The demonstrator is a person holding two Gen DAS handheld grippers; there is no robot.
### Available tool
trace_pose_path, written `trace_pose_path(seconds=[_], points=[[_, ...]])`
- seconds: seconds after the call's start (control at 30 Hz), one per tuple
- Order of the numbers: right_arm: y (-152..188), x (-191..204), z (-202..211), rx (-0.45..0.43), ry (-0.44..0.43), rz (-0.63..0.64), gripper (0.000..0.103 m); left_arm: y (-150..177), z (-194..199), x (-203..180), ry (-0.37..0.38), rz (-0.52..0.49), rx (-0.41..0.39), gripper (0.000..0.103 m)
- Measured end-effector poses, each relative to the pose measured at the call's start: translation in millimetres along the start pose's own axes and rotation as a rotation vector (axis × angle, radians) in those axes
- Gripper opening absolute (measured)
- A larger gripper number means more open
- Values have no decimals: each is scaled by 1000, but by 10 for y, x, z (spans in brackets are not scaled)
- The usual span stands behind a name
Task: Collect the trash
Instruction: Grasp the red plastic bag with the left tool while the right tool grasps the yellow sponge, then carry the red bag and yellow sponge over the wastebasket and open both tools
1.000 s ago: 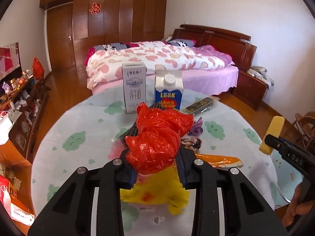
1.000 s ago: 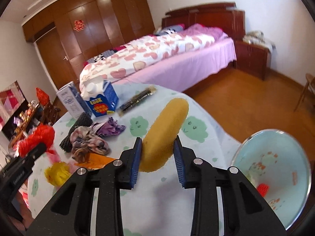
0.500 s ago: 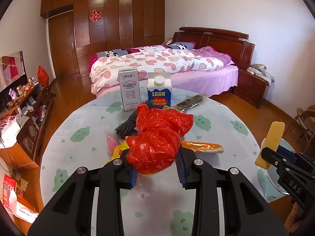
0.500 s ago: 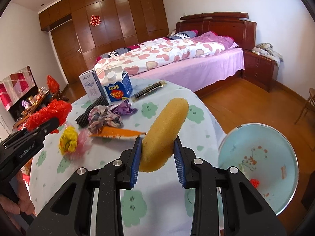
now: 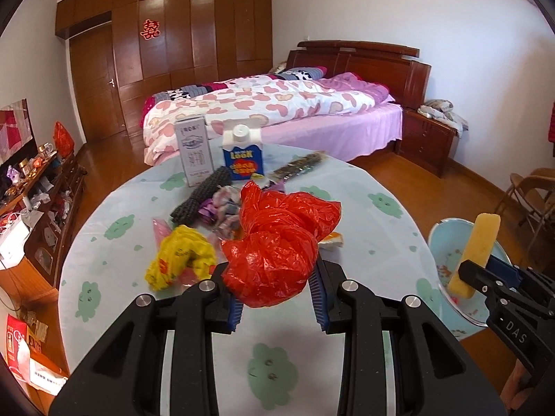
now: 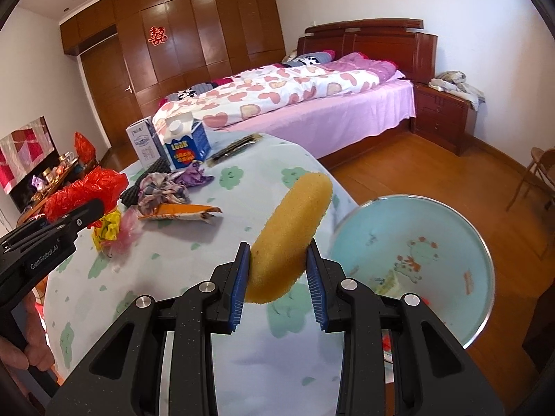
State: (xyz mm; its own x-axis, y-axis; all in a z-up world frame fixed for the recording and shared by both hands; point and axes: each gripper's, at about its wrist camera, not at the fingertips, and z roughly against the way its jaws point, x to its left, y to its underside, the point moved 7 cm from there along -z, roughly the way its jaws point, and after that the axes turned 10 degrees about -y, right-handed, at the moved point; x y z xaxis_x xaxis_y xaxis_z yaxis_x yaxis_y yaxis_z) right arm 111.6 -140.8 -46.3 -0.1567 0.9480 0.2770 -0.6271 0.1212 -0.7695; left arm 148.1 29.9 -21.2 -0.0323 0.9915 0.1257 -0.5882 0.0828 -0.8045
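Here, the left claw (image 5: 275, 306) is clenched on a crumpled red plastic bag (image 5: 277, 249) above the table (image 5: 381, 228); a yellow wrapper (image 5: 180, 260) lies just left of it, with two cartons (image 5: 242, 156) farther ahead. The right claw (image 6: 277, 289) grasps a yellow sponge (image 6: 289, 234) over the table edge, the pale blue bin (image 6: 433, 270) just to its right, on the floor.

Blue-white carton (image 5: 242, 154) showing "LOOK" in yellow letters on front. Left gripper (image 6: 40, 239) body bearing "GenRobot.AI" in right wrist view. Right gripper (image 5: 485, 277) body showing "DAS". Red double-happiness sign (image 5: 150, 29) hanging on wardrobe door (image 5: 152, 45). Grey carton (image 5: 194, 154) print staying unreadable.
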Motion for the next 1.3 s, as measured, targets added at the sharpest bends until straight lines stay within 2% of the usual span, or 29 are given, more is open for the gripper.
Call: trace_pose_path(seconds=[0.23,0.5,0.67,0.8,1.3], points=[[6,-167,151,-14,19,-8,33,24,95,-183,23,-21,-7,32],[33,-392,327,-31,57,-22,33,73,144,-372,137,3,23,32],[28,-552,383,-38,83,-39,33,101,150,-496,149,-15,27,32],[46,-697,414,-47,116,-45,33,123,135,-683,155,-48,32,32],[98,-1315,464,-29,234,-107,34,151,74,-1550,247,-149,55,32]])
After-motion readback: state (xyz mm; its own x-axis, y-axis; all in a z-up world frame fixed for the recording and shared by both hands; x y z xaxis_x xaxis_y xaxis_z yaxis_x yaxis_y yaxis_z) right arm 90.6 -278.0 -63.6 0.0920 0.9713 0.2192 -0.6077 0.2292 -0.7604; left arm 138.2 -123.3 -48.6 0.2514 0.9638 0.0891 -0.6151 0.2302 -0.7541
